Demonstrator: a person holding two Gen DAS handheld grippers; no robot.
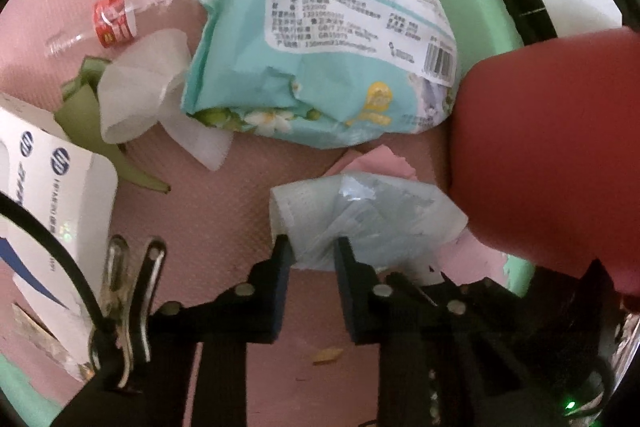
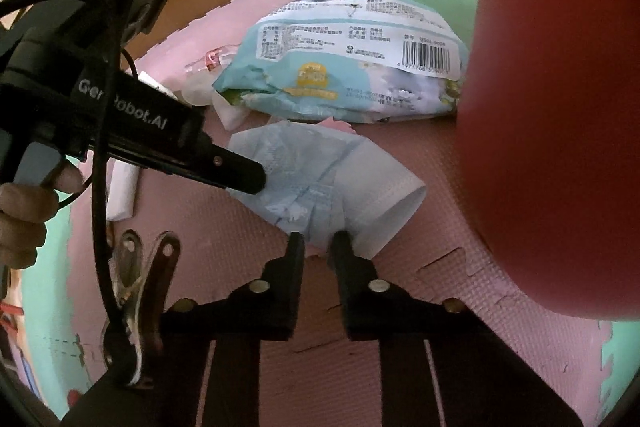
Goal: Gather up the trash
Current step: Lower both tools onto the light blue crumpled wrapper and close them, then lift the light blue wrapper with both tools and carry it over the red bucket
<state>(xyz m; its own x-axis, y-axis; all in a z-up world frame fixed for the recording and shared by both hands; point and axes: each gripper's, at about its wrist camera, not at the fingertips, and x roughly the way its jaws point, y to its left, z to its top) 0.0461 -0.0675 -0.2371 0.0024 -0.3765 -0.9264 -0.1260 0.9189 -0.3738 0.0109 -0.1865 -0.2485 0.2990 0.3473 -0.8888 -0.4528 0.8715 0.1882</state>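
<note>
A crumpled pale blue wrapper [image 1: 360, 219] lies on the pink foam mat [image 1: 224, 211]. My left gripper [image 1: 314, 247] is shut on its near edge, a fold of it pinched between the fingers. In the right wrist view my right gripper [image 2: 318, 241] is shut on the same wrapper [image 2: 320, 179] at its near corner. My left gripper [image 2: 250, 183] reaches in from the left there, its tip on the wrapper's opposite side, with a person's hand [image 2: 24, 219] on its handle. Just beyond lies a large teal tissue pack [image 1: 320, 47] [image 2: 352, 67].
A large red rounded thing [image 1: 552, 147] [image 2: 560, 107] stands close on the right. To the left lie a white tissue [image 1: 140, 83], a green peel [image 1: 88, 107], a red-labelled clear wrapper [image 1: 114, 19] and a white printed box [image 1: 60, 195]. Pink paper [image 1: 392, 163] sits under the wrapper.
</note>
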